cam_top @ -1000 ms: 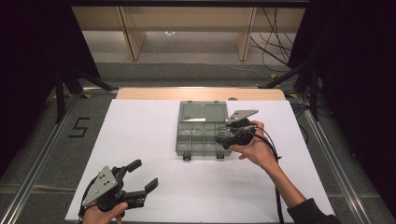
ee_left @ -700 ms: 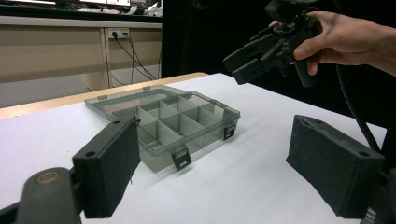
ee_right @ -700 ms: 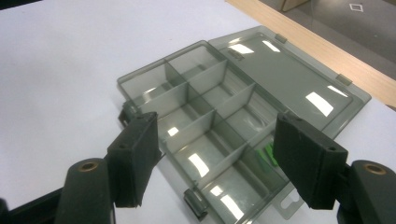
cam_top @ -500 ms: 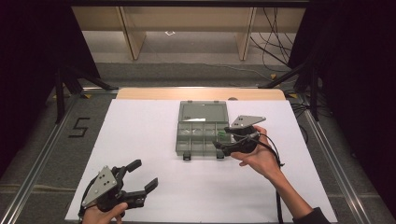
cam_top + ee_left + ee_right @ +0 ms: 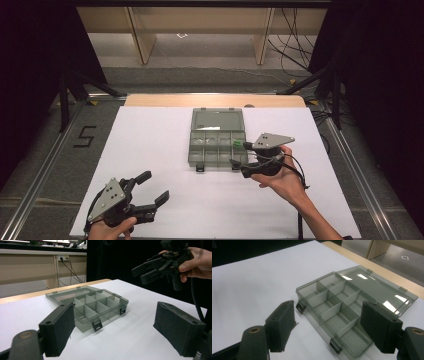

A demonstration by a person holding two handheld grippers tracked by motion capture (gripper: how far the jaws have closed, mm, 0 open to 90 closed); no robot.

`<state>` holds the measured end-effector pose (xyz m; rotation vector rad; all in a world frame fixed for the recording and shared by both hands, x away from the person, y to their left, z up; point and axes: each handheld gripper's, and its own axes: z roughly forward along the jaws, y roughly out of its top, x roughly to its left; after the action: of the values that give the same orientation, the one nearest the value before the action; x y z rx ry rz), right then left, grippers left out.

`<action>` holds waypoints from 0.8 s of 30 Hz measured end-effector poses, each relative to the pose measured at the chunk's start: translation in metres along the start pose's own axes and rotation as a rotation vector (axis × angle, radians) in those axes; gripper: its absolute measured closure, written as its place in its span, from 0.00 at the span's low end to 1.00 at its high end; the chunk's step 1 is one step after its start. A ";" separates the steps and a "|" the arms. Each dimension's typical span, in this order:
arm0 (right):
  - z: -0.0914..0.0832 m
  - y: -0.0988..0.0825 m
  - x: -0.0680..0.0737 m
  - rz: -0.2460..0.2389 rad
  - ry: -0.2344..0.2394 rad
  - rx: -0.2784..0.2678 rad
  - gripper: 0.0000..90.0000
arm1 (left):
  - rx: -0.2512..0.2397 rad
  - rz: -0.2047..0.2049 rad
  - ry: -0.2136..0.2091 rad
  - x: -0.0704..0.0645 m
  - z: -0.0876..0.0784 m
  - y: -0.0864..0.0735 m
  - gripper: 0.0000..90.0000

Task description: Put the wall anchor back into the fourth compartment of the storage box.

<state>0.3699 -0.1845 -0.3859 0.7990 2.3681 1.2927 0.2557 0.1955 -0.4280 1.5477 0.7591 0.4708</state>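
Your right tongs (image 5: 239,167) hang just off the near right corner of the compartment box (image 5: 218,142), jaws wide and having just been opening further, with nothing between them. The box lies open, lid flat behind it, mid-way across the white surface (image 5: 150,145). Your left tongs (image 5: 152,192) rest at the near left, well apart from the box, jaws wide and empty.
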 end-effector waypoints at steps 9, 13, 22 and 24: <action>-0.010 -0.012 0.004 0.020 0.004 -0.030 0.32 | 0.000 0.000 -0.001 0.000 0.000 0.000 0.18; -0.013 -0.017 0.006 0.029 0.010 -0.038 0.30 | 0.000 -0.001 0.000 0.000 0.000 0.000 0.18; -0.021 -0.027 0.012 0.065 0.014 -0.059 0.26 | 0.002 0.001 0.001 0.000 0.000 0.000 0.18; -0.021 -0.028 0.014 0.070 0.033 -0.062 0.24 | 0.002 0.001 0.001 0.000 0.000 0.000 0.18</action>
<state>0.3390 -0.2022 -0.3980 0.8545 2.3328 1.4100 0.2556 0.1950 -0.4280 1.5502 0.7596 0.4715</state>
